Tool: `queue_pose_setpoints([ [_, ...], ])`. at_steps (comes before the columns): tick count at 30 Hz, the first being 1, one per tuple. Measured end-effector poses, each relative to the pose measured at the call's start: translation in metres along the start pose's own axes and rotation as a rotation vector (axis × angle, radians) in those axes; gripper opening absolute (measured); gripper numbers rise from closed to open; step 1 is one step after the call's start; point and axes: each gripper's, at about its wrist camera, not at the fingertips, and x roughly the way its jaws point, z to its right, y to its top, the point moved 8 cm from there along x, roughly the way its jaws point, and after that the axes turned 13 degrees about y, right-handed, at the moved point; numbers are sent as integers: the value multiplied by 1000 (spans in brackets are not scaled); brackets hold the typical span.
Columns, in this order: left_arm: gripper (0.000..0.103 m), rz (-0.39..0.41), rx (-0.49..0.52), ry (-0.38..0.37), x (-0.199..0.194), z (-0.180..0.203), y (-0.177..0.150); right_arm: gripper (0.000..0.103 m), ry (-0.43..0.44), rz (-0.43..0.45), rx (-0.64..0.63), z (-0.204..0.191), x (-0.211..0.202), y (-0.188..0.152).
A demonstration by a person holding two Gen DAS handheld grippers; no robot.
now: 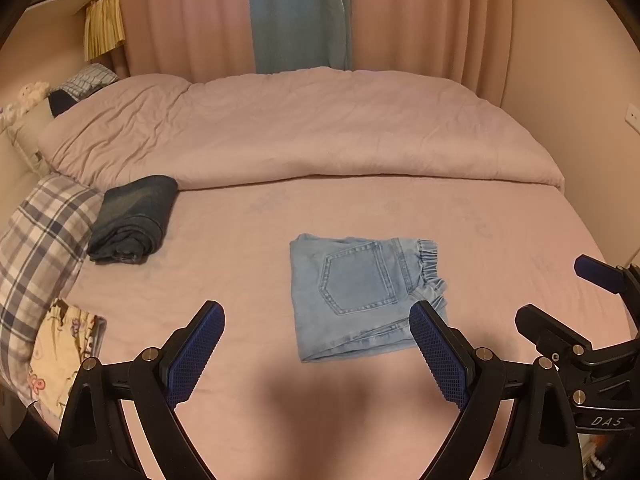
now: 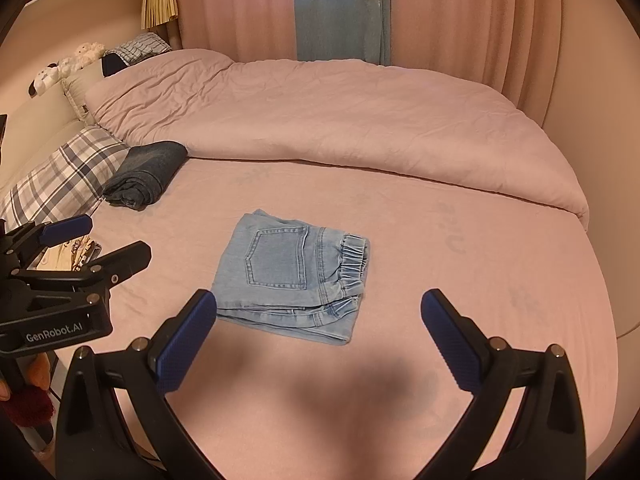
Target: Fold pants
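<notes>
A: Pants, light blue denim, one item. Location: middle of the bed, on the pink sheet, lying flat as a compact rectangle, back pocket up, elastic waistband gathered along the right edge.

B: Condition of the fold?

A: Layers are stacked and the near edge shows several thicknesses squared together. Judged from that, the folding looks finished or nearly so. The bundle sits alone, touched by nothing.

B: Left gripper?

A: Jaws spread wide, empty, held above the sheet on the near side of the pants. One blue pad overlaps the bundle's near right corner in the left wrist view, but it appears to be in front of the cloth, not on it.

B: Right gripper?

A: Jaws likewise released and empty, hovering just short of the near edge. Probably both are held back so the fold is not disturbed.

B: Other entries?

A: Dark jeans, folded, set far left against a plaid pillow, well apart from the light pair; likely a finished-items spot. Duvet pushed toward the curtains, leaving the sheet bare as a work surface.
</notes>
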Motion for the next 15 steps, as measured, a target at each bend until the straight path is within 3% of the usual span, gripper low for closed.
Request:
queue_pose_setpoints([
  [15,94,-7,3,-7,2,0,-3,103,-5,-10,-3,1,2,-3],
])
